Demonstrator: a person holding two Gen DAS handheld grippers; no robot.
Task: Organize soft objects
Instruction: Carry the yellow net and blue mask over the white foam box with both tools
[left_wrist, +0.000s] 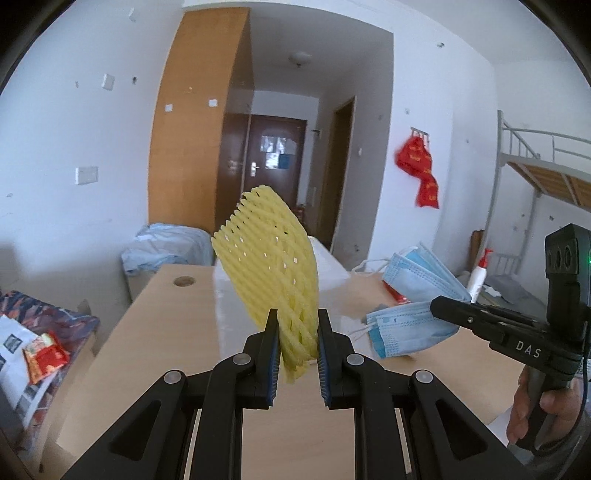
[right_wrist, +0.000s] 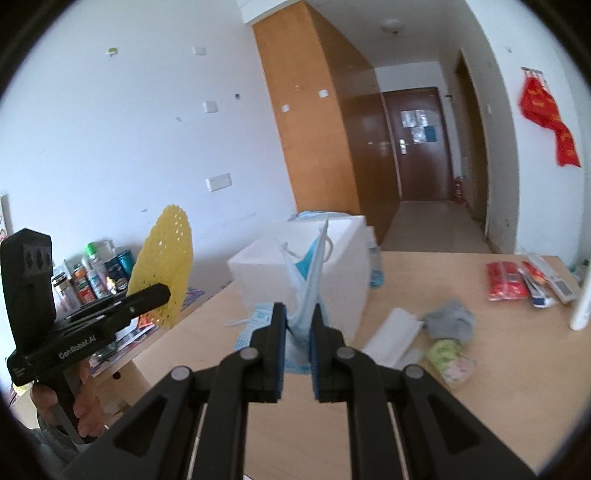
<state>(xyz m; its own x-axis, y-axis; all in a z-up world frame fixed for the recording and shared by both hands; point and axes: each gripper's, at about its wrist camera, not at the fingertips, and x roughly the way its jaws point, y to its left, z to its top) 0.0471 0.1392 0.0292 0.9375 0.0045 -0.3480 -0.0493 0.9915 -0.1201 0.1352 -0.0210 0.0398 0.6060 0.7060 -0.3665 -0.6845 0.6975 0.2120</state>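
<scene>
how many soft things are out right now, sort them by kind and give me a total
Yellow foam net sleeve, held in the left tool: 1
Blue face masks, held in the right tool: 2
Grey cloth bundle on the desk: 1
Green patterned roll on the desk: 1
White folded sheet on the desk: 1
Total: 6

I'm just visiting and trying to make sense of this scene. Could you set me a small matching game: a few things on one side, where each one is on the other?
Things:
1. yellow foam net
2. blue face masks
3. grey sock
4. white foam box

Places:
A. lying loose on the table
B. pinched in the right gripper
C. standing on the table, beyond both grippers
D. pinched in the left gripper

Pairs: 1-D, 2-B, 3-A, 4-C
</scene>
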